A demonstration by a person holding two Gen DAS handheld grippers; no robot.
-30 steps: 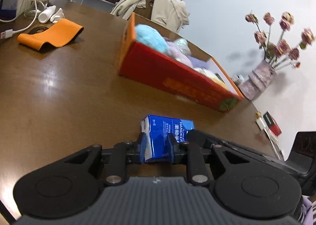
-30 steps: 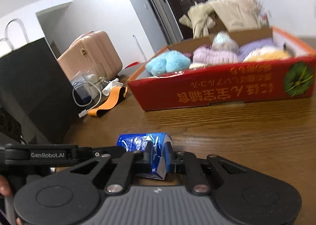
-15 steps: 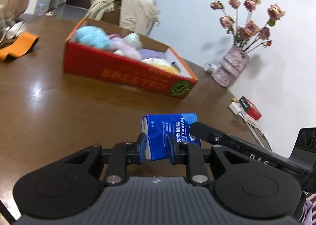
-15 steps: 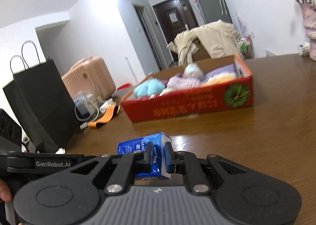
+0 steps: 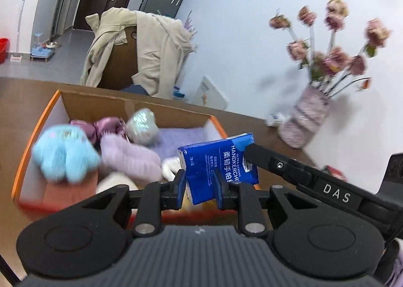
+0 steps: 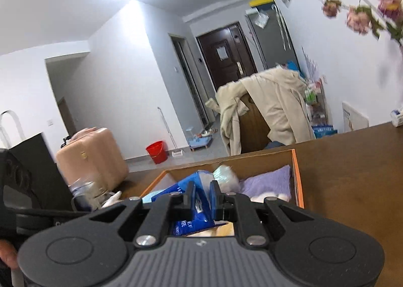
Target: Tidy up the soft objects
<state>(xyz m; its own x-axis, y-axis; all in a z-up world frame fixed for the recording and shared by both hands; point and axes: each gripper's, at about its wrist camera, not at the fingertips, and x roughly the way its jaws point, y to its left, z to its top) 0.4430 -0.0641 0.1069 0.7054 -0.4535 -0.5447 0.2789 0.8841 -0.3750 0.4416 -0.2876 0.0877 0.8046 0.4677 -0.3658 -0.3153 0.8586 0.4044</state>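
A blue tissue pack [image 5: 219, 166] hangs in the air over the near side of the red and orange cardboard box [image 5: 27, 151]. My left gripper [image 5: 200, 183] is shut on one end of the pack, and my right gripper [image 6: 202, 191] is shut on the other end [image 6: 191, 209]. The right gripper's black arm [image 5: 302, 173] reaches in from the right in the left wrist view. Inside the box lie a light blue plush [image 5: 64, 153], a pale purple plush [image 5: 131, 158], a shiny pink bow [image 5: 105, 127], a silvery ball [image 5: 142, 126] and a lilac cloth [image 6: 269, 182].
The box sits on a brown wooden table [image 6: 352, 168]. A vase of pink flowers [image 5: 306, 120] stands at the table's far right by the wall. A chair draped with a beige coat [image 5: 141, 52] is behind the box. A pink suitcase [image 6: 93, 158] and a black bag [image 6: 32, 161] stand at the left.
Both grippers have risen with the tissue pack and carried it forward from above the bare table to over the box. The box now fills the lower part of both views.
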